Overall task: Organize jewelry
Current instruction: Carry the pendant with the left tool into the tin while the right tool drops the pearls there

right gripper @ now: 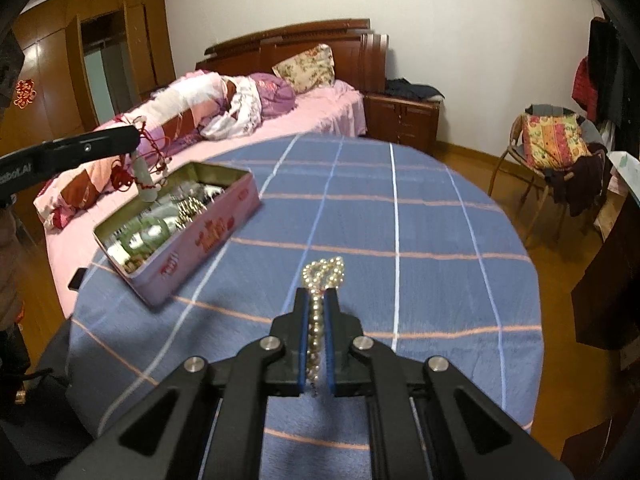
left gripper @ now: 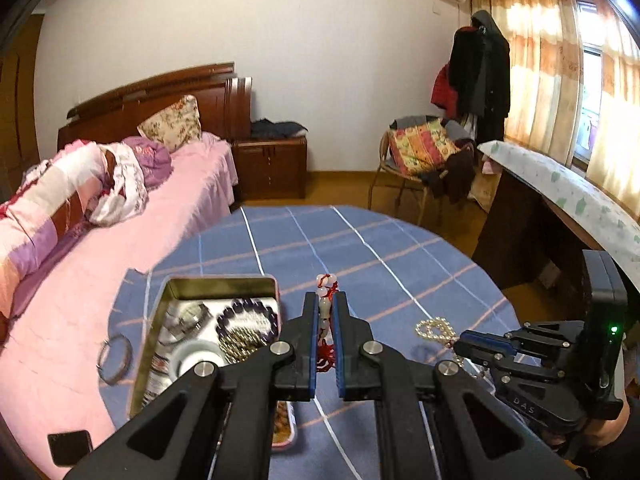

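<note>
An open pink tin box sits on the blue checked tablecloth and holds several bracelets and bangles. My left gripper is shut on a white jade pendant with red cord and holds it in the air; in the right wrist view the pendant hangs over the tin's far left corner. My right gripper is shut on a gold bead necklace, whose loop rests on the cloth.
A metal bangle lies on the cloth left of the tin. A small dark object lies near the table's left edge. A pink bed is close on the left, a chair and a desk on the right.
</note>
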A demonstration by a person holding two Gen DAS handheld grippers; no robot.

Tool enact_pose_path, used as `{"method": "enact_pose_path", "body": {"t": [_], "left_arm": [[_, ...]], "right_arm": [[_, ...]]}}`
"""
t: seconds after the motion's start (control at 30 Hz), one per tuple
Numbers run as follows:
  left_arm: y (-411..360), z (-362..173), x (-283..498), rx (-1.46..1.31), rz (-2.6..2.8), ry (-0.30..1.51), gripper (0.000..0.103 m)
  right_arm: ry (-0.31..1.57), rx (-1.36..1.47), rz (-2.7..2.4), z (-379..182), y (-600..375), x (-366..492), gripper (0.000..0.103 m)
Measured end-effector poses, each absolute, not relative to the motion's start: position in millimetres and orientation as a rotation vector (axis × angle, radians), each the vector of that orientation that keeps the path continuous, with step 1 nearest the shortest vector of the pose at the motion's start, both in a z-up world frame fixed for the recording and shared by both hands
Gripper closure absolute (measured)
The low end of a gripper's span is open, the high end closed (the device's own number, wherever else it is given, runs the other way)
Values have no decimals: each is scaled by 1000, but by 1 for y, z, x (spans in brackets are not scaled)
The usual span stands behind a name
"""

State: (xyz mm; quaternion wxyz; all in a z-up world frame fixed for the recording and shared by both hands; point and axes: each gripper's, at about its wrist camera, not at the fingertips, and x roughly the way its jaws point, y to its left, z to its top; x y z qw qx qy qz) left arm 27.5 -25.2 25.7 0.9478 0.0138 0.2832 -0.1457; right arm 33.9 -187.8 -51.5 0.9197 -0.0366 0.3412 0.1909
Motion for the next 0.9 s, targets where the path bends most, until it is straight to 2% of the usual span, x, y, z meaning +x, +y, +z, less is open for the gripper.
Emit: {"method": "enact_pose_path", "body": {"t": [0.43,0.9], "left_arm": [[33,56,38,41,-161,523,98],[67,36,59,2,-96,571,98]], "right_arm": [[561,-94,491,4,-143,52,94],[502,-136,603,24,-70,70,94]]}}
